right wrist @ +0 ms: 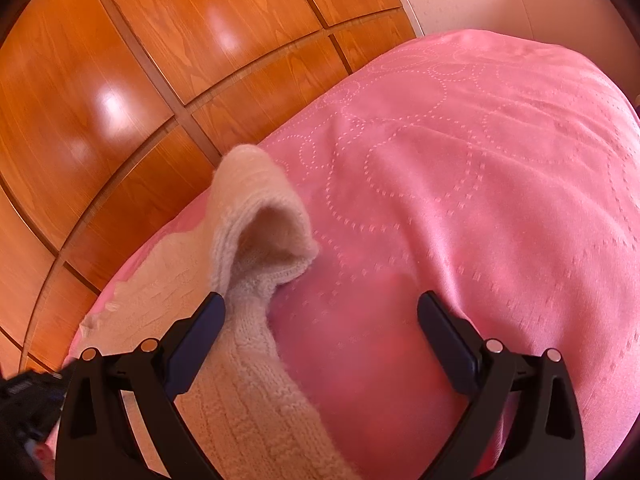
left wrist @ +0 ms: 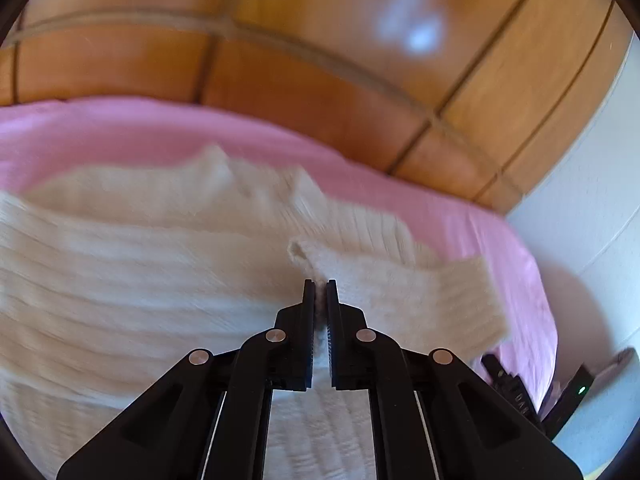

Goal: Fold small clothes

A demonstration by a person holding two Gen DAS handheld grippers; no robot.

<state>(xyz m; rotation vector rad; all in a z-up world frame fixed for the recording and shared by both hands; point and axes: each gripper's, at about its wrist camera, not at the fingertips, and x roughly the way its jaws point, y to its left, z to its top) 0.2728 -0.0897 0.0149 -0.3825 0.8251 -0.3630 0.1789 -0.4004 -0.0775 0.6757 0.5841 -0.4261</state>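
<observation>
Right, the left gripper (left wrist: 320, 282) has its fingers (left wrist: 308, 320) pressed together on a pinch of cream knit, fuzz showing in the narrow slot between them. That knit belongs to the cream sweater (left wrist: 140, 280), spread flat across the pink bedspread (left wrist: 120, 128) and filling the left-wrist view from nine o'clock through to six. One sleeve (left wrist: 400, 292) is folded in over the body and runs out toward three o'clock, its ribbed cuff ending short of the bedspread's edge. Much of this view is smeared with blur.

Over on the other side, the right gripper (right wrist: 320, 304) has its fingers (right wrist: 200, 340) spread wide, nothing pressed between them. A sleeve cuff (right wrist: 264, 224) rears up at eleven o'clock of that gripper, its mouth gaping open, the sleeve touching the inner face of the left-hand finger. Bare stitched bedspread lies under the rest of the gap. Orange wooden panels (right wrist: 140, 60) stand behind the bed, from nine o'clock to twelve.
</observation>
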